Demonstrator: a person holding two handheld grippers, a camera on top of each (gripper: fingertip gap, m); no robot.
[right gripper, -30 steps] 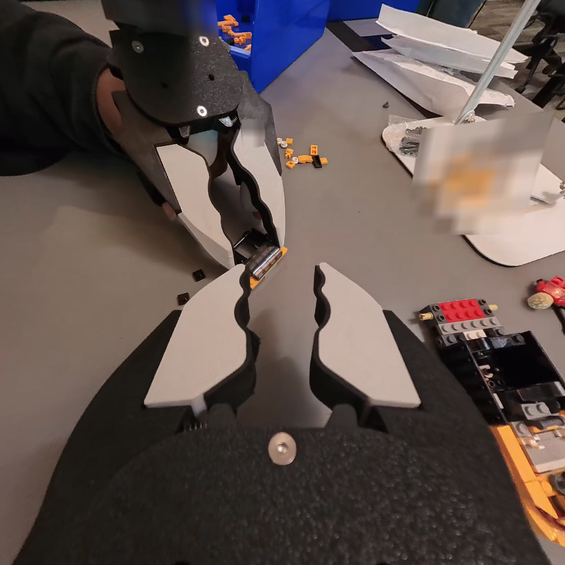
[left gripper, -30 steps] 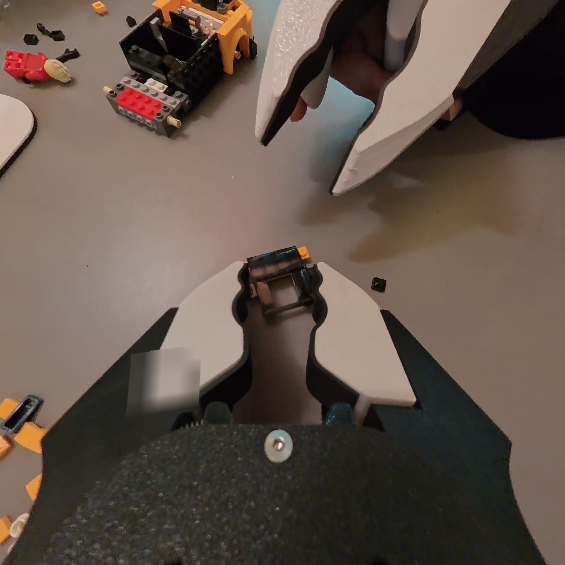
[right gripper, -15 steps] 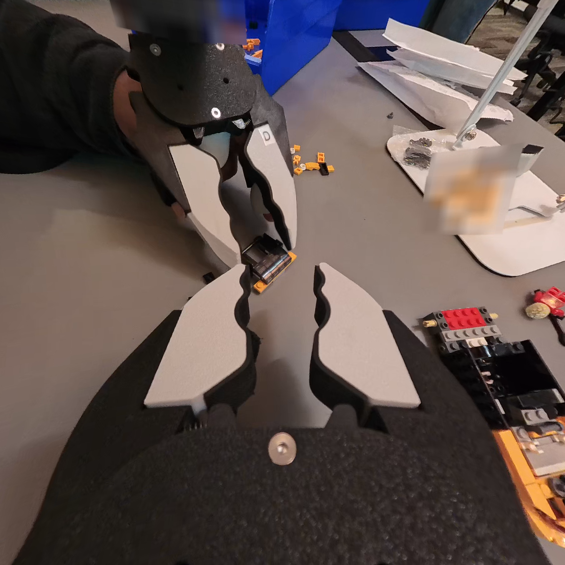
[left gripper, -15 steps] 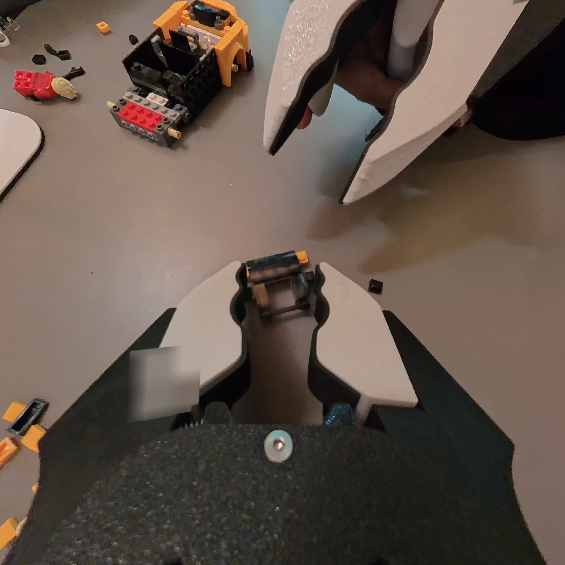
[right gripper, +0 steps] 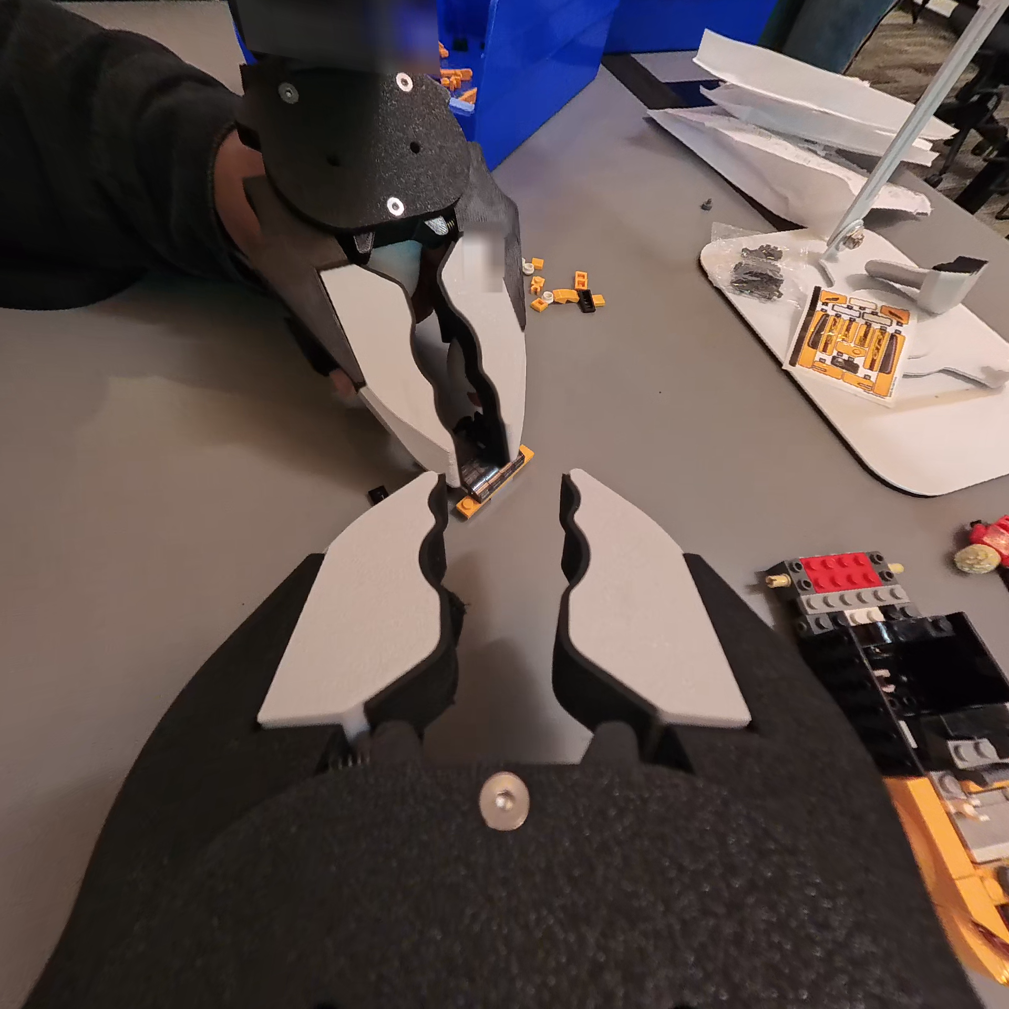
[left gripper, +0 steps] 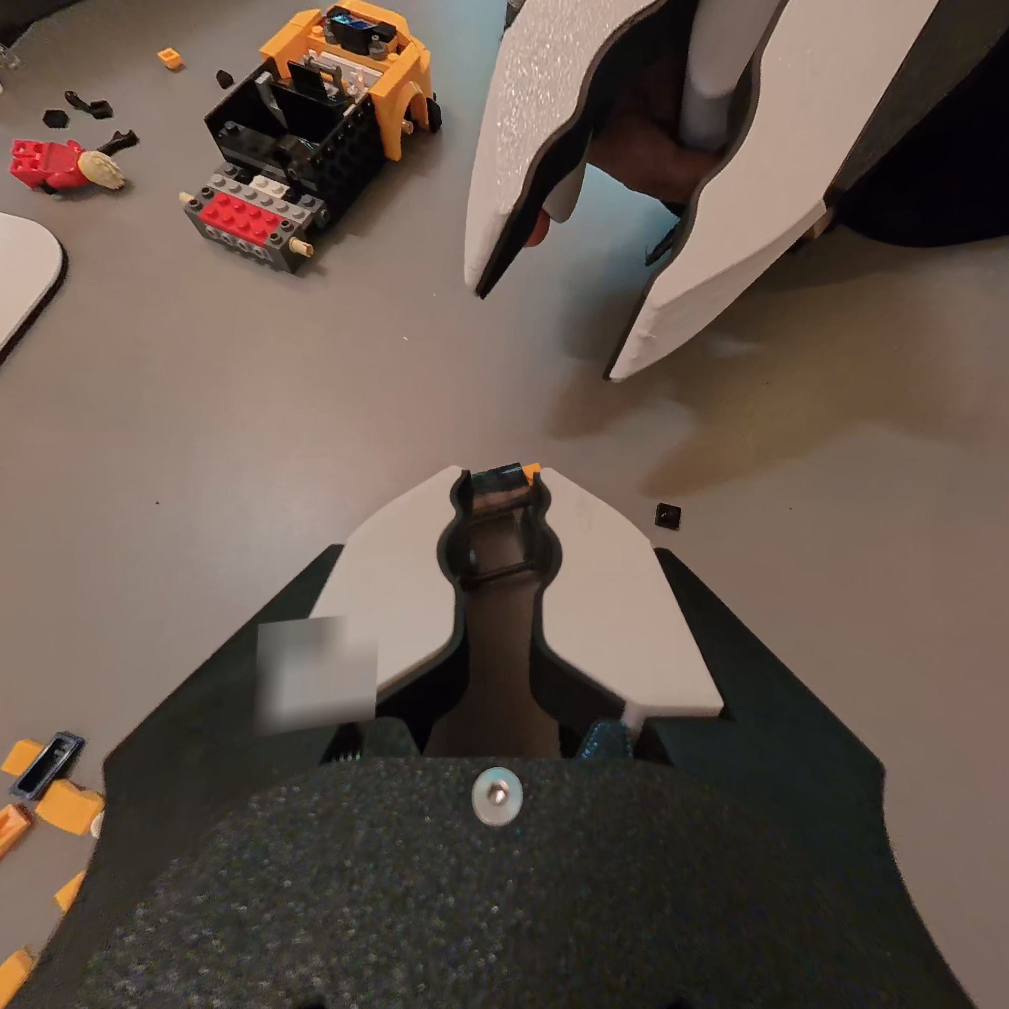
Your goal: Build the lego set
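My left gripper (left gripper: pixel 503 480) is shut on a small black-and-orange lego sub-assembly (left gripper: pixel 499 483), held low at the grey table. In the right wrist view the same gripper (right gripper: pixel 478 464) points down, and the sub-assembly (right gripper: pixel 491 483) shows at its tips with its orange plate against the table. My right gripper (right gripper: pixel 502 480) is open and empty, its tips just short of the sub-assembly; it also shows in the left wrist view (left gripper: pixel 548 333), hovering beyond the piece. The partly built black-and-orange car (left gripper: pixel 306 142) sits at the far left, and to the right in the right wrist view (right gripper: pixel 901 655).
A red minifigure (left gripper: pixel 60 166) lies left of the car. A small black piece (left gripper: pixel 667 516) lies right of my left gripper. Loose orange pieces (right gripper: pixel 568 289), a blue bin (right gripper: pixel 518 65), paper bags (right gripper: pixel 791 125) and a sticker sheet (right gripper: pixel 849 341) on a white base (right gripper: pixel 928 437) lie beyond. One gripper's finger ends stand about 5 centimetres off the other's. My left gripper's tips are some 5 centimetres from the small black piece (left gripper: pixel 667 516).
My left gripper's jaws have closed in from a looser hold and now clamp the sub-assembly. The right gripper stays open and has drawn back a little from it.
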